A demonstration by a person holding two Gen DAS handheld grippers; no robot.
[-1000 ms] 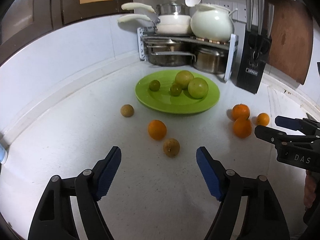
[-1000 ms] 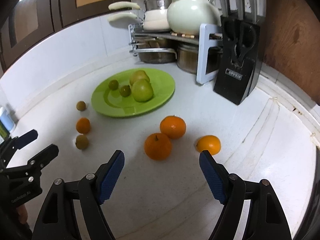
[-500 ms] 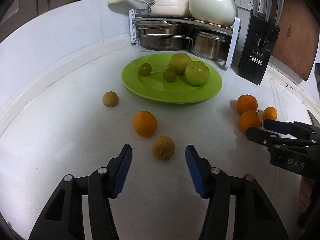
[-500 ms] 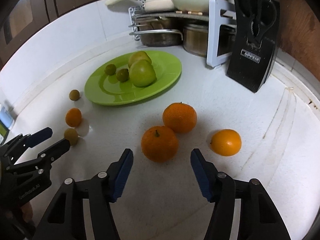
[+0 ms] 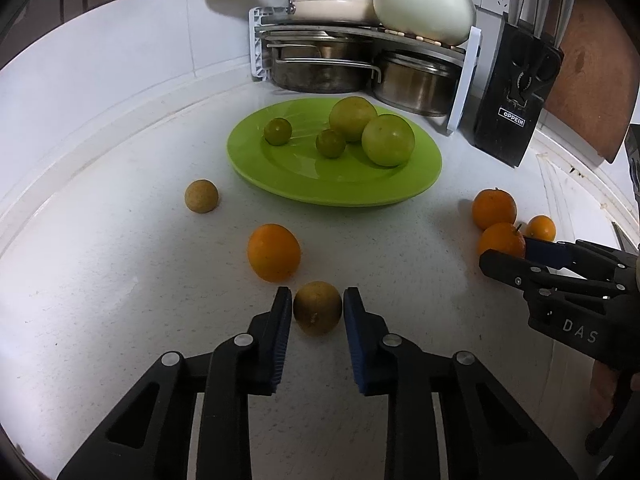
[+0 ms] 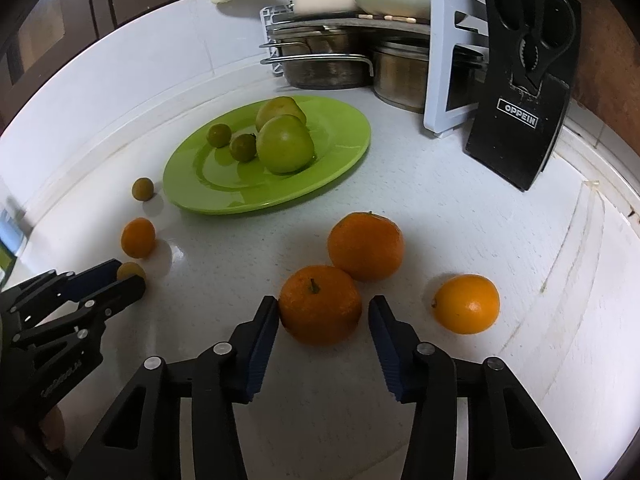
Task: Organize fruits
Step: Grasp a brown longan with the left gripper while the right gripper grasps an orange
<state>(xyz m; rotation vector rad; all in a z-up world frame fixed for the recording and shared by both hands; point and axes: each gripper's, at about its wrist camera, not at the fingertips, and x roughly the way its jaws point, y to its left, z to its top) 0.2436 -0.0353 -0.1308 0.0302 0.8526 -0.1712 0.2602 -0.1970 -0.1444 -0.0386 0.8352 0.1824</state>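
Down on the white speckled tabletop [image 5: 120, 320], the left gripper [image 5: 316, 308] has its blue-padded jaws narrowed around a small brownish-yellow round fruit [image 5: 317, 307]; the pads sit just beside its flanks, and contact cannot be confirmed. That fruit lies in front of the round lime-green plate [image 5: 280, 172], with a small smooth orange [image 5: 273, 252] between it and the plate. A second tan round fruit [image 5: 201, 196] rests just left of the plate's near rim.

The right gripper [image 6: 323, 312] straddles a stemmed orange mandarin [image 6: 320, 305], which sits on the tabletop in front of the plate's right side. One pad touches the mandarin's left flank, while a gap remains at the other, so the jaws are partly open. A larger mandarin [image 6: 365, 245] touches it on the plate side, and a smooth yellow-orange citrus [image 6: 466, 303] lies to its right.

On the plate rest two large green-yellow fruits [image 5: 388, 140] and two small dark-green ones [image 5: 277, 131]. Behind the plate stand a rack of steel pots [image 5: 320, 68] and a black knife block [image 5: 516, 100].
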